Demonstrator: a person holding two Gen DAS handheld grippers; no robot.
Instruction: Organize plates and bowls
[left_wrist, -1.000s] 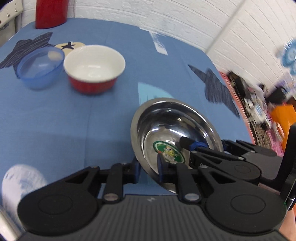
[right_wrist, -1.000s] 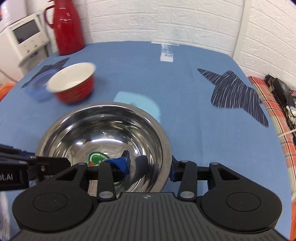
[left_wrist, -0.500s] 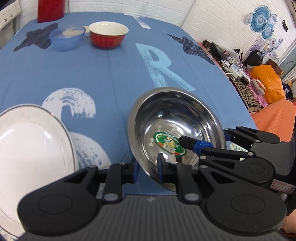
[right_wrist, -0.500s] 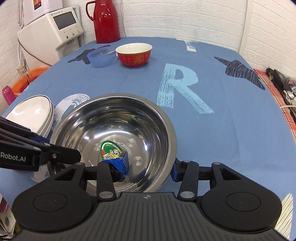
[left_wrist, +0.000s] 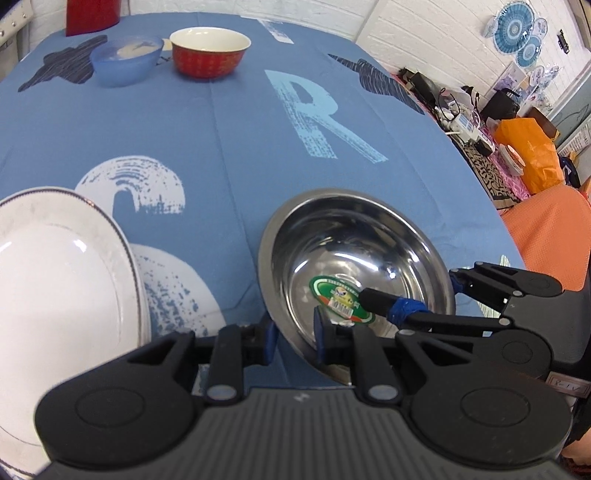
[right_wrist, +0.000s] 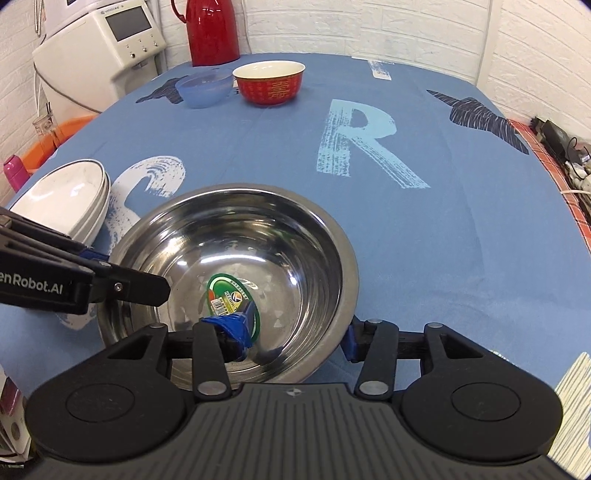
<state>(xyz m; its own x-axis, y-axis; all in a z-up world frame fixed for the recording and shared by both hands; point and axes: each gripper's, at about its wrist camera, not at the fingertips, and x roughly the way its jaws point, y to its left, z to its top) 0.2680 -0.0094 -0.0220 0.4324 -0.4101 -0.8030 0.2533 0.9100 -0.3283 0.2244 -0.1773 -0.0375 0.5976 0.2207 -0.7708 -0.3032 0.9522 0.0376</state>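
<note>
gripping opposite rims, the left gripper and right gripper each pinch the shiny round steel bowl, likely sharing its weight, just right of the stacked white plates; farther off sit a red bowl and blue plastic bowl.

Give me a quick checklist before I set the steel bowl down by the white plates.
1. Left gripper on steel bowl rim, one of its fingers inside, one outside: ok.
2. Right gripper on the opposite rim: ok.
3. Bowl level: not ok, tilted in the left wrist view.
4. Bowl empty: ok, only a green sticker.
5. Clearance from the white plates: cannot tell, they sit close.
6. Red bowl and blue bowl out of the way: ok, far side.
</note>
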